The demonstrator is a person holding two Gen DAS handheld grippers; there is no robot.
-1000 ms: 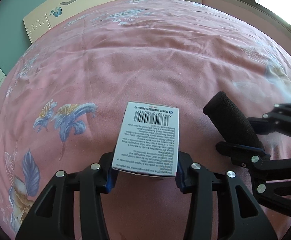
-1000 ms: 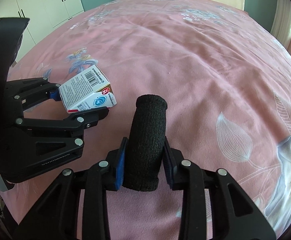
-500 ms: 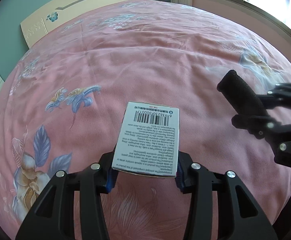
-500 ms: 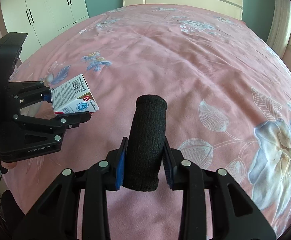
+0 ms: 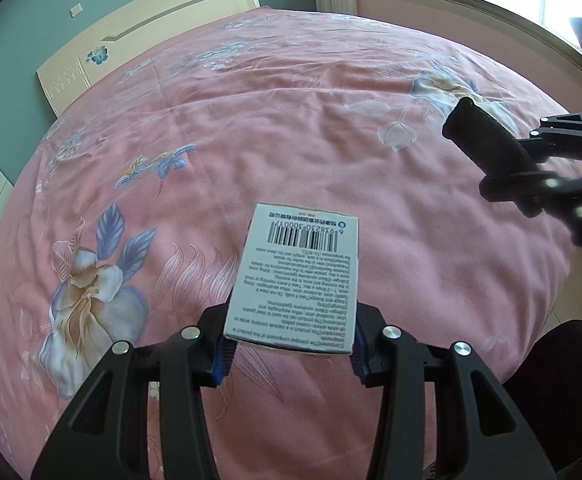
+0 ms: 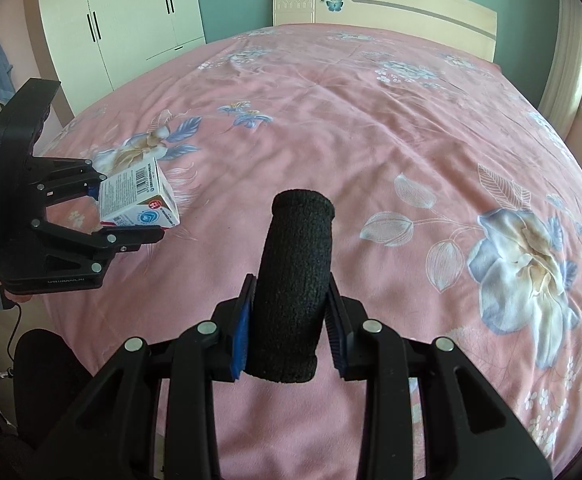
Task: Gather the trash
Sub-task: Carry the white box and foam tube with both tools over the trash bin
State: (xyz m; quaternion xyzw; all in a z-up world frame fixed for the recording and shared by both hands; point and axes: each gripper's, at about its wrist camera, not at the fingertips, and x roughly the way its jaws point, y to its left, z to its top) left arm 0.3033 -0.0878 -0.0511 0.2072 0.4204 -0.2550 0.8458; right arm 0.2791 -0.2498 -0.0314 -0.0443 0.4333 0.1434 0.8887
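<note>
Above the pink floral bedspread [image 5: 331,128], the left gripper [image 5: 291,354] pinches a white barcoded medicine box [image 5: 299,276] while the right gripper [image 6: 289,338] clamps a black foam tube [image 6: 293,280].

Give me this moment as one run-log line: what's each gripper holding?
left gripper: shut on box | right gripper: shut on black sleeve | both held above pink bed | no bin in view
</note>
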